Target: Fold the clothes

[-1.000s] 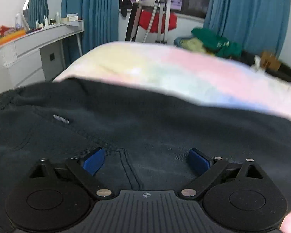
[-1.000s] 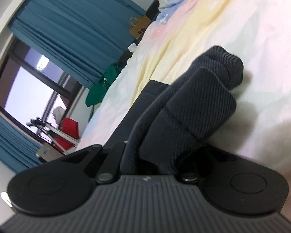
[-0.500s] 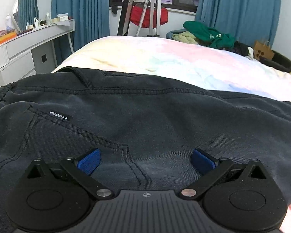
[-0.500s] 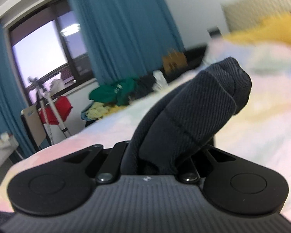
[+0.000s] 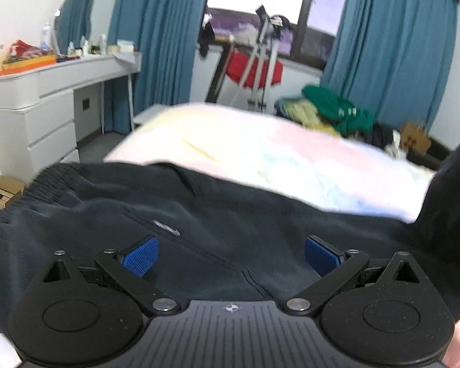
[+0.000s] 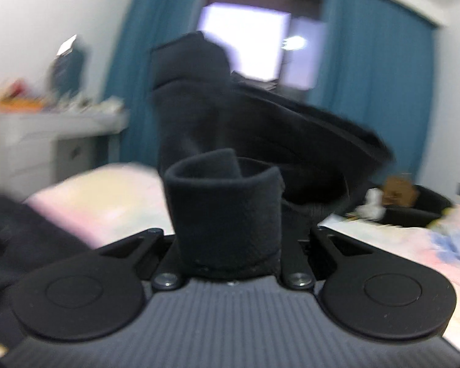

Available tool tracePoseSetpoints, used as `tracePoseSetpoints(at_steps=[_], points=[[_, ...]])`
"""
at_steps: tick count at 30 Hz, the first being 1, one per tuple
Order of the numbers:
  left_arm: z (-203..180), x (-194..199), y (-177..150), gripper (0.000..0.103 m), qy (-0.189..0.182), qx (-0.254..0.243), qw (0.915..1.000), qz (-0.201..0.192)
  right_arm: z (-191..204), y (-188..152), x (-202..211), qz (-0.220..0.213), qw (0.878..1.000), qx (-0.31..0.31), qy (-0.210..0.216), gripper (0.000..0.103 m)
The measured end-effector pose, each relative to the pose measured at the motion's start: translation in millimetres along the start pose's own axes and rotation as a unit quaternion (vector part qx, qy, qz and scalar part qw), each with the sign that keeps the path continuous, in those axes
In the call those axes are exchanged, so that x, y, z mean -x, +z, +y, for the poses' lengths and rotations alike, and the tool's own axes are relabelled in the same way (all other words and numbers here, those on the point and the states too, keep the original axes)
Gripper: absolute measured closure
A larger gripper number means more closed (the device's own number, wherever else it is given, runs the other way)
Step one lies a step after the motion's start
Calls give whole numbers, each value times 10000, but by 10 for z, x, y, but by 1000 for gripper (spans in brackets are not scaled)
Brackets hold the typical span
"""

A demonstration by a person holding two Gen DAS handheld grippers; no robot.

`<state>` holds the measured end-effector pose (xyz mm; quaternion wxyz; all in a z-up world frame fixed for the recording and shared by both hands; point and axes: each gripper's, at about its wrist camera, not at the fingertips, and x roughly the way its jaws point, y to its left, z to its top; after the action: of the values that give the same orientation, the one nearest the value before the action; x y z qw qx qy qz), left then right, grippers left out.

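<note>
Right wrist view: right tongs (image 6: 230, 239) clamped on trousers (image 6: 227, 211) cuff, mid-fold. Left tongs (image 5: 230, 256) wide above waist. Next: lay cuff toward waistband at 9 o'clock.

Left claw (image 5: 230, 256) spread wide, tilted downward, right claw (image 6: 230, 239) clamped shut on fabric

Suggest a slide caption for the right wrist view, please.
Right claw shut on a bunched end of dark trousers, lifted above the pastel bedspread.

Beside the black ribbed left gripper (image 5: 230, 256), blue textured pads (image 5: 140, 257) sit on black arms fixed with silver screws.
</note>
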<state>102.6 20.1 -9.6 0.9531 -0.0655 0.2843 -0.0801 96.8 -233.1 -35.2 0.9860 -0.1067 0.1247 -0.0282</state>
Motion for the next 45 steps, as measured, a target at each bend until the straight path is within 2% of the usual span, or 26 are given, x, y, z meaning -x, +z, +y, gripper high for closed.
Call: tracePoseSetpoints(at_steps=[2, 5, 7, 12, 15, 17, 18, 19, 21, 22, 24, 27, 30, 32, 33, 36, 38, 43, 45], points=[[54, 94, 41, 1, -13, 111, 9998, -149, 453, -206, -134, 569, 9966, 357, 469, 89], [83, 166, 79, 1, 17, 146, 9996, -245, 1049, -544, -289, 1448, 9792, 925, 1084, 89], [92, 171, 72, 1, -7, 174, 9996, -207, 1284, -686, -303, 1586, 9746, 1222, 999, 89], [36, 147, 20, 1, -184, 164, 9996, -166, 1234, -654, -327, 1547, 9795, 890, 933, 87], [0, 111, -7, 1, -339, 141, 9992, -146, 1208, -609, -272, 1693, 9741, 934, 1174, 72], [-14, 78, -37, 1, -424, 155, 9989, -91, 1171, -581, -169, 1707, 9725, 961, 1261, 67], [-18, 57, -59, 1, -436, 147, 9989, -62, 1131, -560, -101, 1689, 9726, 875, 1338, 60], [-27, 42, -79, 1, -449, 127, 9989, -42, 1076, -543, -38, 1685, 9718, 697, 1492, 47], [-47, 17, -115, 1, -464, 74, 9989, -16, 918, -491, 89, 1665, 9688, 233, 1820, 33], [-57, 0, -129, 1, -445, 38, 9990, 3, 833, -471, 155, 1638, 9673, 16, 1935, 29], [-88, -43, -166, 1, -383, -68, 9992, 52, 644, -466, 270, 1524, 9656, -412, 2064, 29], [-153, -141, -239, 1, -262, -318, 9990, 194, 348, -521, 350, 1318, 9637, -1238, 1962, 29], [-222, -283, -341, 1, -69, -574, 9974, 425, 216, -532, 345, 1053, 9739, -1464, 1377, 29], [-252, -383, -410, 1, 46, -701, 9957, 609, 178, -570, 271, 1128, 9761, -1552, 1018, 29], [-258, -428, -443, 1, 81, -749, 9948, 689, 152, -603, 229, 1215, 9733, -1693, 963, 29], [-253, -480, -489, 1, 120, -770, 9942, 741, 68, -712, 152, 1495, 9560, -2241, 1165, 29], [-231, -474, -488, 1, 87, -712, 9948, 718, 37, -727, 188, 1476, 9475, -2463, 1407, 29], [-103, -362, -418, 1, -226, -374, 9974, 581, 147, -666, 329, 1325, 9520, -2210, 1652, 29], [-57, -306, -327, 1, -434, -122, 9978, 490, 183, -645, 356, 1341, 9488, -2125, 1917, 29]])
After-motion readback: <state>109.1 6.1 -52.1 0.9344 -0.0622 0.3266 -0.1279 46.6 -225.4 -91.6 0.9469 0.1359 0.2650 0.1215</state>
